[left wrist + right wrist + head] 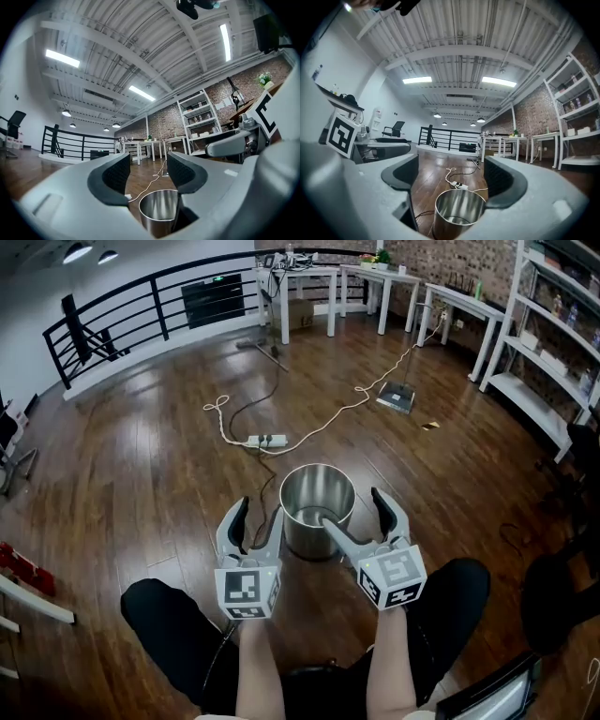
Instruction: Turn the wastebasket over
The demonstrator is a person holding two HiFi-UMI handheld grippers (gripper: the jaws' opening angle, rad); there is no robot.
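A shiny steel wastebasket (317, 507) stands upright, mouth up, on the wooden floor just ahead of the person's knees. My left gripper (260, 515) hangs open at its left side, the jaws apart with nothing between them. At the right, my right gripper (356, 512) is open too, and its inner jaw reaches over the basket's near rim. The left gripper view has the wastebasket (159, 213) low and slightly right under the open left gripper (149, 173). In the right gripper view the wastebasket (458, 211) sits below the gap of the right gripper (451, 180). Neither gripper presses on it.
A white power strip (265, 440) with looping cords lies on the floor beyond the basket. A flat grey device (396, 397) lies further back right. White tables (309, 282) line the far wall, shelves (548, 343) the right side, a black railing (141, 306) the left.
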